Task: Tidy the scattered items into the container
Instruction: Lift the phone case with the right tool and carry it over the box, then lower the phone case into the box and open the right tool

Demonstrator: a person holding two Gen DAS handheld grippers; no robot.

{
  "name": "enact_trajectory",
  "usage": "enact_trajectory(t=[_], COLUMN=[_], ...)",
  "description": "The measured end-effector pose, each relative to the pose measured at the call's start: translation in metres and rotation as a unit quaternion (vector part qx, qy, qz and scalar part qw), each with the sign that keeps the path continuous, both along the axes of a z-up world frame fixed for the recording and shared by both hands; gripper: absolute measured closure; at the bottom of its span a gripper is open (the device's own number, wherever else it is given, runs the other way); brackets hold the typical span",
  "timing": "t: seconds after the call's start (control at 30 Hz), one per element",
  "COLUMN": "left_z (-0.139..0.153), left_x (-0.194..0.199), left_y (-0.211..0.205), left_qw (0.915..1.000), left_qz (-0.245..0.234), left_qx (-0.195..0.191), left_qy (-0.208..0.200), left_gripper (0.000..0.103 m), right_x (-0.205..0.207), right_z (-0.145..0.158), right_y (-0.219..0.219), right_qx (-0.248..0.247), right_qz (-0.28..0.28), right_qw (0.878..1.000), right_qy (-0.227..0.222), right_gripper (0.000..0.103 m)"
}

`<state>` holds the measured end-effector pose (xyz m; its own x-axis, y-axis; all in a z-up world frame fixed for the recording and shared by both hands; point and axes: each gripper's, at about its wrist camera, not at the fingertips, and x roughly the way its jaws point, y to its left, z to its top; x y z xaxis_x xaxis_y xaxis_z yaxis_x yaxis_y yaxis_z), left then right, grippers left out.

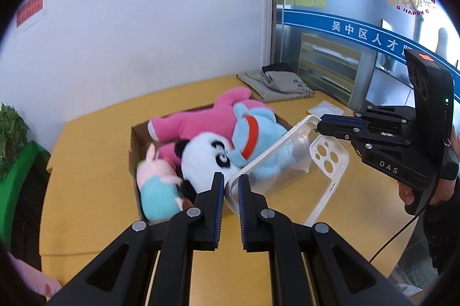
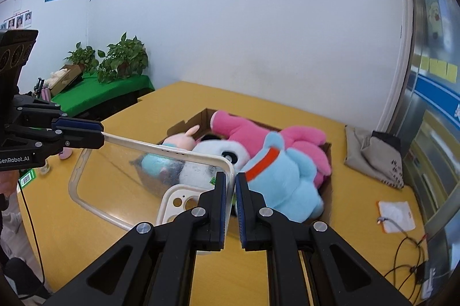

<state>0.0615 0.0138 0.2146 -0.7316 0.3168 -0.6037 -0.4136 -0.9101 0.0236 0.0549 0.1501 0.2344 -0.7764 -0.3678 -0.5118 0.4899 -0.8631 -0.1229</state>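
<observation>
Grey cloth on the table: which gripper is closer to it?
Right. The right gripper pinches the case at the end on the cloth's side; the left gripper pinches the opposite end, farther from it.

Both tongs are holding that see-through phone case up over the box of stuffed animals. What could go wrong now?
1. Each pair of tongs, left and right, pinches only a thin edge of the clear phone case, so it might slip and drop.
2. The cardboard box is already heaped with the panda and blue plush; the case may slide off onto the table.
</observation>
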Motion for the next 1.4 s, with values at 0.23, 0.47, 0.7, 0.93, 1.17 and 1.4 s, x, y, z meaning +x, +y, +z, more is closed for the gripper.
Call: enact_trajectory(t=[0.23,0.47,0.7,0.93,1.17,1.4], left_z=[0.038,0.051,0.049,0.036,-0.016,-0.086], left_x=[-0.041,-0.078,-0.119,-0.179,-0.249,-0.294], left_y=[-0.004,-0.003,-0.002,0.002,0.004,0.006], left_qw=[0.9998,0.9997,0.9999,0.9999,0.9987,0.9932], left_qz=[-0.002,0.005,-0.001,-0.002,0.007,0.024], left_qx=[-0.011,-0.016,-0.012,-0.017,-0.003,-0.008], left_qy=[0.017,0.018,0.008,-0.001,-0.05,-0.113], left_gripper=[0.094,0.094,0.094,0.094,0.094,0.093], right_x=[-0.043,-0.086,-0.125,-0.182,-0.254,-0.307], right_z=[0.034,0.047,0.048,0.036,-0.01,-0.083], right_y=[-0.005,-0.009,-0.009,-0.009,-0.005,-0.006], right_qx=[0.001,-0.006,-0.016,-0.016,-0.017,-0.005], right_qz=[0.005,0.003,-0.006,-0.024,-0.048,-0.065], right_qw=[1.0,1.0,1.0,0.999,0.996,0.987], right_qy=[0.012,0.006,-0.006,-0.023,-0.071,-0.144], right_gripper=[0.095,0.095,0.095,0.095,0.095,0.095])
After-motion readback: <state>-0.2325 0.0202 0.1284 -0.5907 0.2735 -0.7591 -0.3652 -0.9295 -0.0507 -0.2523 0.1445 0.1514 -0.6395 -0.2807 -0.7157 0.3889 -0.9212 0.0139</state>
